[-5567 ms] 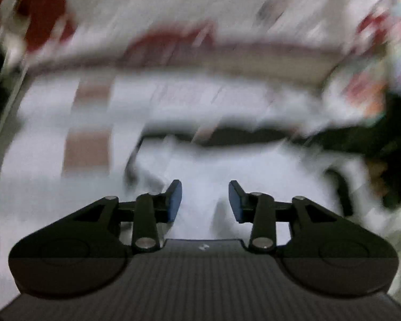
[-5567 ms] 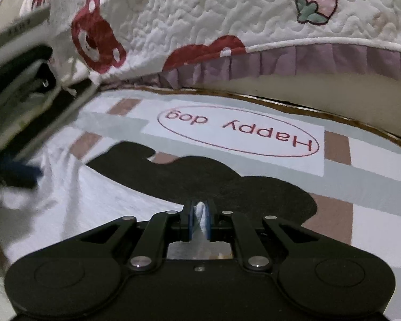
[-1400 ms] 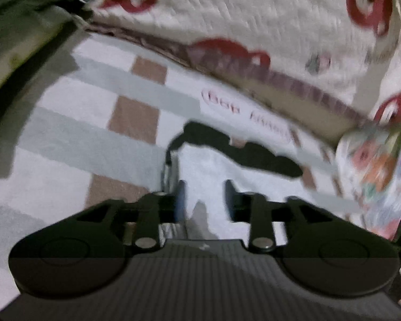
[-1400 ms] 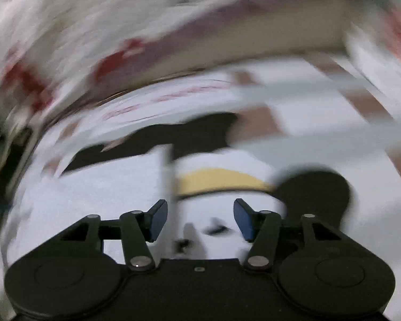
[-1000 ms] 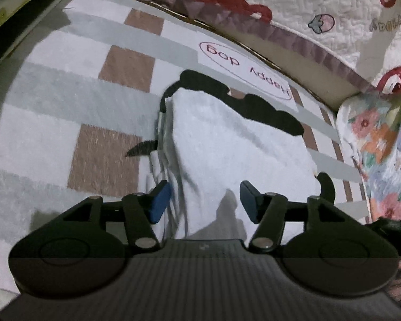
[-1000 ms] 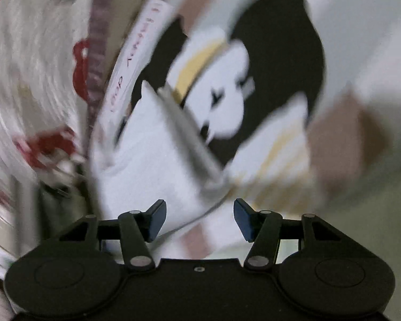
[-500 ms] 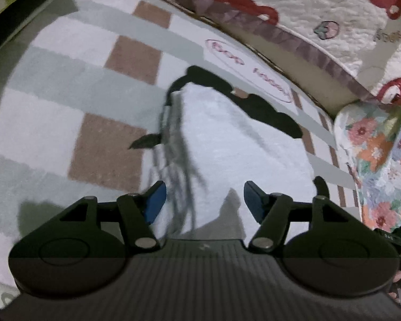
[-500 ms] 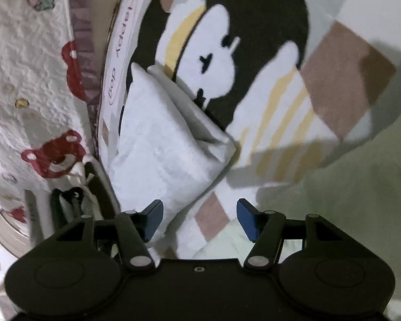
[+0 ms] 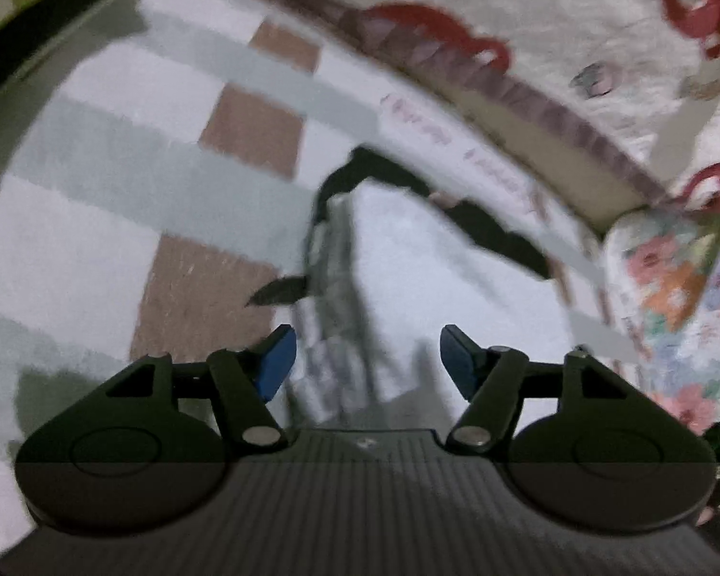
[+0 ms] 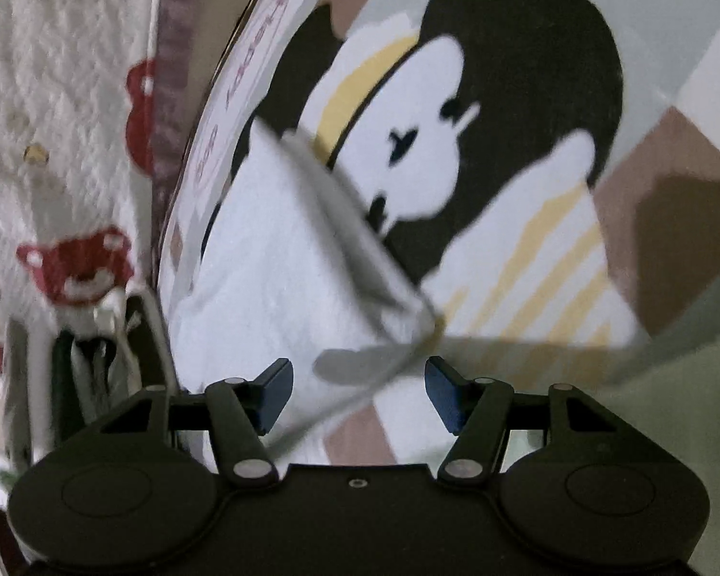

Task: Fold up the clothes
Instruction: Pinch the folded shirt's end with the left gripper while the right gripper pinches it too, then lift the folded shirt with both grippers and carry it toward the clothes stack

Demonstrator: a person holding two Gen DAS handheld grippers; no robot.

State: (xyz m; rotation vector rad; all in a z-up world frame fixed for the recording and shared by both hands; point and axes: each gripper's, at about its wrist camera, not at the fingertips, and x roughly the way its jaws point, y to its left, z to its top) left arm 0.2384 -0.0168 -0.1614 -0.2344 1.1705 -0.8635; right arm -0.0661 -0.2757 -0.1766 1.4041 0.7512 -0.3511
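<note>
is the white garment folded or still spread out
Folded: the white garment lies as a compact bundle on the rug, stacked layer edges showing along its side.

In the right wrist view, a red-outlined oval label (image 10: 237,96) is printed on the checked rug (image 10: 672,182), at 10 o'clock. It carries red lettering that is blurred and turned sideways, so it cannot be read. In the left wrist view, the same lettering (image 9: 456,139) at 1 o'clock is smeared to illegibility.
</note>
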